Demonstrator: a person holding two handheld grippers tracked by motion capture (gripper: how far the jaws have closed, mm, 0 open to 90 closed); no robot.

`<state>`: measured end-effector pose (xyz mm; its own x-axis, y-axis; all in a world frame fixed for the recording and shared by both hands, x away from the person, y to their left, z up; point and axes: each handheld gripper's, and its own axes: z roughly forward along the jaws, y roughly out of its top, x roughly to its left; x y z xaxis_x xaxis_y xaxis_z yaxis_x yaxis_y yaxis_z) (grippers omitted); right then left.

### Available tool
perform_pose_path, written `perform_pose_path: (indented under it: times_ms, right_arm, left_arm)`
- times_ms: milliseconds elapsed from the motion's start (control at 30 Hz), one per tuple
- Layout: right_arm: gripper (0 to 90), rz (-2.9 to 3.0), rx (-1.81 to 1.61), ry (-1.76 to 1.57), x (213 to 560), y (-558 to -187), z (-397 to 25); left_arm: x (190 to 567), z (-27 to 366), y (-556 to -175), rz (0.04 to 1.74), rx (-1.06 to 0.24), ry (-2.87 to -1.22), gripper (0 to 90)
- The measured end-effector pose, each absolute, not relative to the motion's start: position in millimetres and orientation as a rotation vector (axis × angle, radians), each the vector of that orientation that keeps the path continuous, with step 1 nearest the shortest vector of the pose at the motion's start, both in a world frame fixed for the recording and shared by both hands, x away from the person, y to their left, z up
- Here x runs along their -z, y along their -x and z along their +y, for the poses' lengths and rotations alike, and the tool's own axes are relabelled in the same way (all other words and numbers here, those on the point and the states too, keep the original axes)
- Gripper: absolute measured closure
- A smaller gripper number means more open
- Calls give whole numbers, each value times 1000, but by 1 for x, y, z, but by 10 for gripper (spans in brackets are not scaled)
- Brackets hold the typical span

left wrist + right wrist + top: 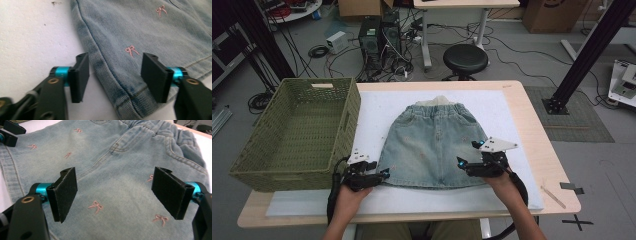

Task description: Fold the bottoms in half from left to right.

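The skirt (pixel 432 145) lies flat on the desk (pixel 532 125), hem toward the person, between both tongs. The left tongs (pixel 113 75) stand spread astride the hem's left corner, one jaw over bare desk, one over denim. The right tongs (pixel 117 195) hang spread above the cloth nearer the right side. Closing from there, the left jaws may catch only the top layer or slide off the edge; the right, set inboard, could bunch fabric and fold it crooked.

No readable text, labels or numbers.
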<state>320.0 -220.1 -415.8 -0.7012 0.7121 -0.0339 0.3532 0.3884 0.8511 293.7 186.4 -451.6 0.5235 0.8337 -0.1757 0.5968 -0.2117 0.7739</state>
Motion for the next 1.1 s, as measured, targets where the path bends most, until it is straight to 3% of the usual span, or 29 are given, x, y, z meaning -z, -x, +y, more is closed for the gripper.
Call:
perform_pose_path:
  times_ms: [133, 533, 1100]
  right_arm:
    - [216, 2280, -1240, -922, 416, -326, -212]
    - [216, 2422, -1289, -927, 414, -377, -159]
    - [324, 2530, -1252, -816, 401, -457, -57]
  left_arm:
    - [452, 185, -293, 1171, -375, -1929, 493]
    - [452, 182, -292, 1132, -374, -1951, 817]
    - [452, 187, -293, 1089, -301, -1933, 848]
